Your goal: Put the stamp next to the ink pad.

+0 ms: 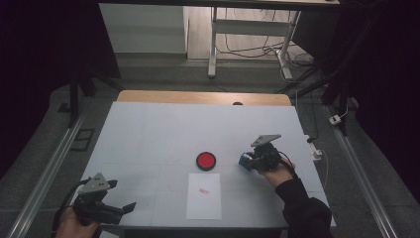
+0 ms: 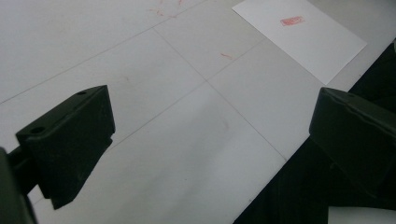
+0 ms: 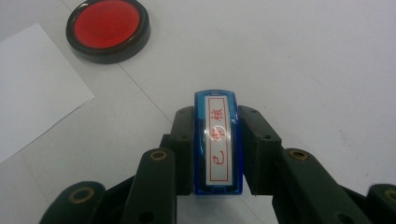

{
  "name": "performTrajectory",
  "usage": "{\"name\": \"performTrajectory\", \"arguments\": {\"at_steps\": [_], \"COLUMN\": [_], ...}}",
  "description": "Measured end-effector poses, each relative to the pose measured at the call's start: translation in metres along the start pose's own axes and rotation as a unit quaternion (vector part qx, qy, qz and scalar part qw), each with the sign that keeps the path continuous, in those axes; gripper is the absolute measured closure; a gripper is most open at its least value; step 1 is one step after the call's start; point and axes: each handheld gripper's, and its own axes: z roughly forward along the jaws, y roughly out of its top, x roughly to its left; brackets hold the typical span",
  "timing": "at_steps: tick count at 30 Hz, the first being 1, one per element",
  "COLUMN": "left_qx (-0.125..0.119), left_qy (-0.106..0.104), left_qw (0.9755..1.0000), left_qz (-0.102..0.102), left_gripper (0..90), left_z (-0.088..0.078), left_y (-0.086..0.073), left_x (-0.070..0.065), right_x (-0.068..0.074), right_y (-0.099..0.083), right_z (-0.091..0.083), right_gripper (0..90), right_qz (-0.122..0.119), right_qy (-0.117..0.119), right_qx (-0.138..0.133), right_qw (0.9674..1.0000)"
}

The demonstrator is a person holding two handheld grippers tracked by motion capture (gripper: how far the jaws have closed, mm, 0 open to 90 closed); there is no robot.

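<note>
Stamp gripped, one print already on the paper

You had the right gripper (image 1: 253, 159) clenched on the blue stamp (image 3: 218, 140), jaws pressing its two long sides, label with red characters facing up. It sat toward the table's right edge, just beside the red ink pad (image 1: 205, 160) at mid-table. The white sheet (image 1: 204, 196) near the front edge already carried a red imprint (image 2: 292, 20), so stamping looked done at least once; whether you meant to re-ink or set the stamp down, I could not tell. Your left gripper (image 1: 121, 198) rested by the front left corner, jaws released and empty. The table (image 1: 148, 134) was pale, gridded with faint lines and red smudges. Around it the room was dim, with a desk frame and cables beyond.
</note>
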Motion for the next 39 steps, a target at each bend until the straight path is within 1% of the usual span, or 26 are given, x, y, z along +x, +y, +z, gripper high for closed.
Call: {"name": "performTrajectory", "arguments": {"at_steps": [2,7,8,13,19,23,27,29,34,37,39], "left_qx": [0.000,0.000,0.000,0.000,-0.001,-0.001,-0.001,0.000,0.000,0.000,0.000], "left_qy": [0.000,0.000,0.000,0.000,0.000,0.000,0.001,0.001,0.001,0.001,0.002], "left_qw": [1.0000,1.0000,1.0000,1.0000,1.0000,1.0000,1.0000,1.0000,1.0000,1.0000,1.0000], "left_qz": [0.000,-0.001,-0.001,-0.001,-0.003,-0.003,-0.004,-0.004,-0.004,-0.005,-0.004], "left_gripper": [0.6,0.6,0.6,0.6,0.6,0.6,0.6,0.6,0.6,0.6,0.6], "left_z": [0.000,0.000,0.000,0.000,-0.001,-0.001,-0.001,-0.001,0.000,0.000,0.000], "left_y": [0.000,0.000,0.000,0.000,-0.001,-0.001,-0.001,0.000,0.000,0.000,0.000], "left_x": [0.000,0.000,0.000,0.000,0.001,0.001,0.001,0.000,0.001,0.000,0.001], "right_x": [0.000,0.000,0.000,0.003,0.010,0.014,0.019,0.020,0.026,0.030,0.033], "right_y": [0.001,0.002,0.002,0.004,0.005,0.005,0.003,0.002,-0.004,-0.008,-0.011], "right_z": [-0.001,-0.006,-0.007,-0.012,-0.017,-0.022,-0.029,-0.033,-0.044,-0.051,-0.056], "right_gripper": [66.2,60.6,58.7,46.2,34.3,26.5,22.2,20.5,14.4,9.2,8.0], "right_qz": [0.000,0.006,0.005,0.013,0.014,0.026,0.037,0.046,0.060,0.063,0.065], "right_qy": [-0.001,-0.003,-0.004,-0.002,-0.003,-0.001,0.006,0.011,0.006,0.001,-0.002], "right_qx": [-0.006,-0.012,-0.015,-0.020,-0.023,-0.034,-0.047,-0.048,-0.062,-0.071,-0.076], "right_qw": [1.0000,0.9999,0.9999,0.9997,0.9996,0.9991,0.9982,0.9977,0.9963,0.9955,0.9950]}}
